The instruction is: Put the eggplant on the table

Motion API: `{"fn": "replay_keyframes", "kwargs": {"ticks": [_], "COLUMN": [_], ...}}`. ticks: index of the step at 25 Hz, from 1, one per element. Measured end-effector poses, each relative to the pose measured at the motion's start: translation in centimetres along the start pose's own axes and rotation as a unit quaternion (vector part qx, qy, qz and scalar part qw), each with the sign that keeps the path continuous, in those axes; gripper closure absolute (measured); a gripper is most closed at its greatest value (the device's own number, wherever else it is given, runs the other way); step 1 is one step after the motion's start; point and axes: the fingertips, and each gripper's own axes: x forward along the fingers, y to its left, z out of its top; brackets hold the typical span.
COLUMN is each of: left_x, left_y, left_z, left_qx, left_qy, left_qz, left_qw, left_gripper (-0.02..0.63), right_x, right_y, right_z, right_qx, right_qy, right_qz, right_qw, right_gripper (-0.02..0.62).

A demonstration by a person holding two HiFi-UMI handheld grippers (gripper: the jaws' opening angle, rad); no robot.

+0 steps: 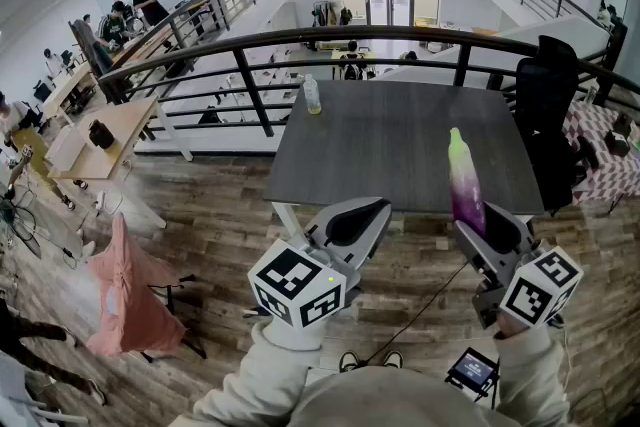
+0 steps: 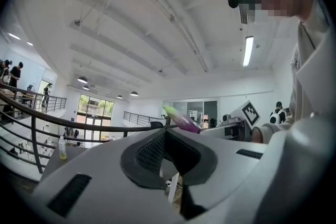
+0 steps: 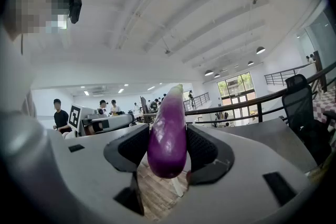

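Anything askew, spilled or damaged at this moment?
Nothing stands out. The eggplant stands upright, clamped near its purple base in the right hand-held gripper, by the near edge of the table. The bottle at the table's far left corner stands upright, with nothing spilled.

Both arms held forward, side by side, with only the right gripper loaded.

The left gripper [image 2: 164, 134] points level ahead, its dark ribbed pads brought together at the tips with nothing between them. The right gripper [image 1: 488, 227] sits well apart from it, pointing almost level, and its jaws stand wide and press on both sides of a glossy purple eggplant [image 1: 463, 177]. The eggplant's rounded end lies back between the pads and its pale green tip juts out past the fingertips. Each gripper carries its black-and-white marker cube [image 1: 297, 283] at the rear, just ahead of the wrist. Both forearms are in pale sleeves [image 1: 262, 370].
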Motion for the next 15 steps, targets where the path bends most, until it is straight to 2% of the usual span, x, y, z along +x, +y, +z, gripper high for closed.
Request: {"fn": "replay_keyframes", "kwargs": {"ticks": [15], "left_x": [-0.50], "left_y": [0.43], "left_z": [-0.15], "left_qx": [0.000], "left_qy": [0.004], "left_qz": [0.008], "left_qw": [1.0000], "left_gripper": [0.609], "right_x": [0.51], "right_y": [0.16], "right_z": [-0.02], "right_qx": [0.018], "right_qy": [0.002], "right_qz": [0.013], "right_qw": [1.000], "right_gripper": [0.364]}}
